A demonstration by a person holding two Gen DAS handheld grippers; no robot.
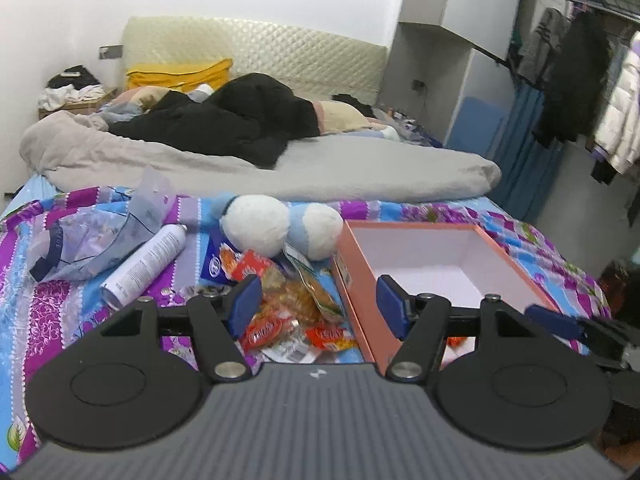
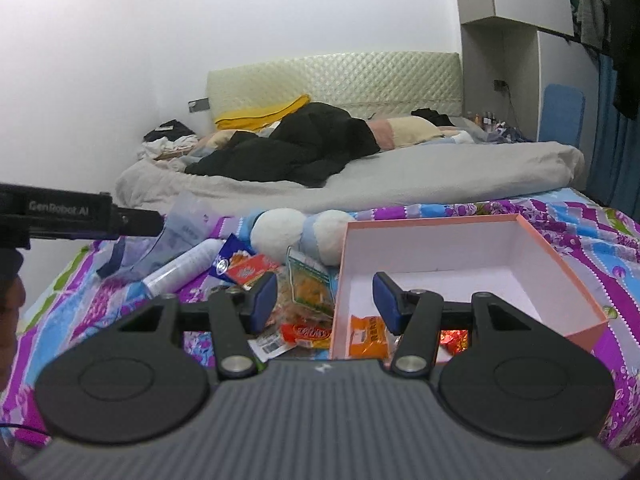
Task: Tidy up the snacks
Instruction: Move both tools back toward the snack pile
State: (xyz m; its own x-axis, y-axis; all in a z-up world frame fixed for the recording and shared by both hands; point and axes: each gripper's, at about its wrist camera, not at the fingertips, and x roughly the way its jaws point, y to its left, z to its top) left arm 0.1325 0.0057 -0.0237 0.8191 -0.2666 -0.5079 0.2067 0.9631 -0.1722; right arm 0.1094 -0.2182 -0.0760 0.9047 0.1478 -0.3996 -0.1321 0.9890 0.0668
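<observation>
A pile of snack packets [image 1: 288, 308] lies on the patterned bedspread, left of an open pink box [image 1: 516, 256] with a white inside. My left gripper [image 1: 320, 304] is open and empty, its jaws spread above the pile and the box's left wall. In the right wrist view the pile [image 2: 304, 304] sits left of the box [image 2: 552, 248]. The box holds an orange packet [image 2: 368, 336] and a red packet [image 2: 454, 340] at its near end. My right gripper [image 2: 324, 300] is open and empty, over the box's left wall.
A white spray can [image 1: 148, 260], a clear plastic bag [image 1: 92, 236] and a white-and-blue plush toy [image 1: 280, 228] lie behind the pile. A grey duvet [image 1: 320, 168] and black clothes cover the bed beyond. The bed edge drops off at right, by hanging clothes [image 1: 580, 92].
</observation>
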